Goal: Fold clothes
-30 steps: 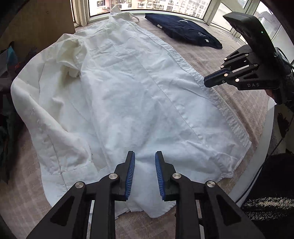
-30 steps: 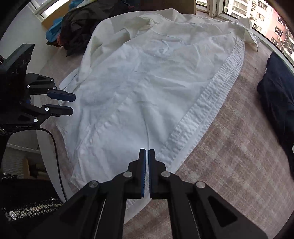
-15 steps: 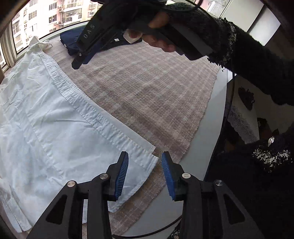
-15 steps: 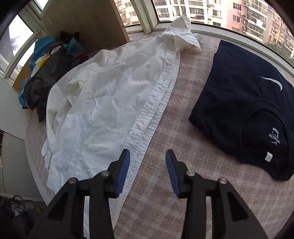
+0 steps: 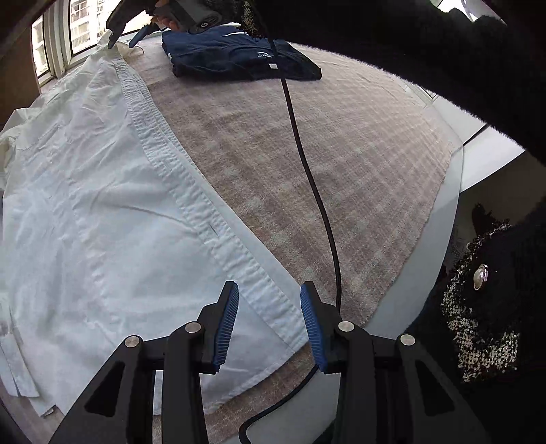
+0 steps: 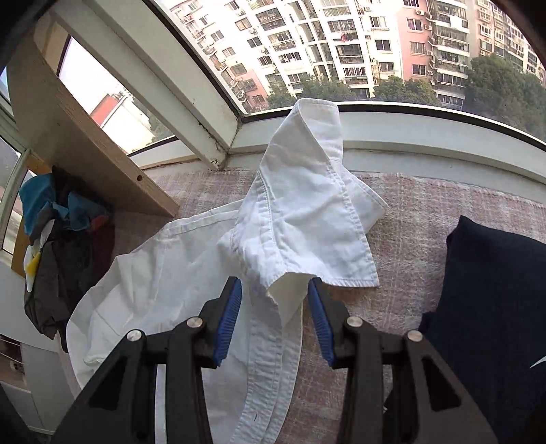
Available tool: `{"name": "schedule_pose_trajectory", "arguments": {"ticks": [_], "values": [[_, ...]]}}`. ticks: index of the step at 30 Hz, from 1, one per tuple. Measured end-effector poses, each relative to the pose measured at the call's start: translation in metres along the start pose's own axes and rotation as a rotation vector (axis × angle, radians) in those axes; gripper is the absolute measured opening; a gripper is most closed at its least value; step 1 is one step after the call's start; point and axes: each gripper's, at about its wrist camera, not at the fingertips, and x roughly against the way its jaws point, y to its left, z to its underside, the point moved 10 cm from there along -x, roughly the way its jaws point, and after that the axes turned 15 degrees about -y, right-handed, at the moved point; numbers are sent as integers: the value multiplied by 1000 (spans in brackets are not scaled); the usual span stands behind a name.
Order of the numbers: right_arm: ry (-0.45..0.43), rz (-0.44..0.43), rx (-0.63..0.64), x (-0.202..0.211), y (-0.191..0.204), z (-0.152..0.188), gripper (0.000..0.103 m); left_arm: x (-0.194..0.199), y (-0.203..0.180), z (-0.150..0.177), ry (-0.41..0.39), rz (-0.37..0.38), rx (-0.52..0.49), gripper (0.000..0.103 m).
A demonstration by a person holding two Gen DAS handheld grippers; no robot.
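Note:
A white button shirt (image 5: 102, 211) lies spread on a beige checked cloth (image 5: 307, 164). My left gripper (image 5: 269, 324) is open, its jaws either side of the placket near the shirt's bottom corner (image 5: 273, 317). My right gripper (image 6: 274, 317) is open at the far end of the shirt (image 6: 163, 280), its jaws either side of the raised collar (image 6: 307, 211). It also shows in the left wrist view (image 5: 126, 30) at the top left, over the collar end.
A folded navy garment (image 5: 235, 58) lies on the cloth to the right of the collar; it also shows in the right wrist view (image 6: 494, 290). A pile of dark and blue clothes (image 6: 58, 246) sits left, by a wooden board (image 6: 85, 136). A black cable (image 5: 317, 205) crosses the cloth. Windows stand behind.
My left gripper moved closer to the shirt's bottom corner and now straddles the placket. My right gripper travelled up the placket to the collar. Both stayed open over the last half second.

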Motion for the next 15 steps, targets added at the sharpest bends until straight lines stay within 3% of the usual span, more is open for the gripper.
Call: {"name": "schedule_pose_trajectory", "arguments": {"ticks": [1,4,6,15], "values": [[-2,7,10,-3,-1,-1,40,-2,0,0,2,-4,12,36],[-14,-10,16,-1,1,-2,27,-7,0,1,9,-12,43,36],[-36,-21,61,6,6,-4,9,-9,1,2,16,-18,52,36],[-85,60,269,19,12,-20,4,-8,2,10,39,-16,79,36]]}}
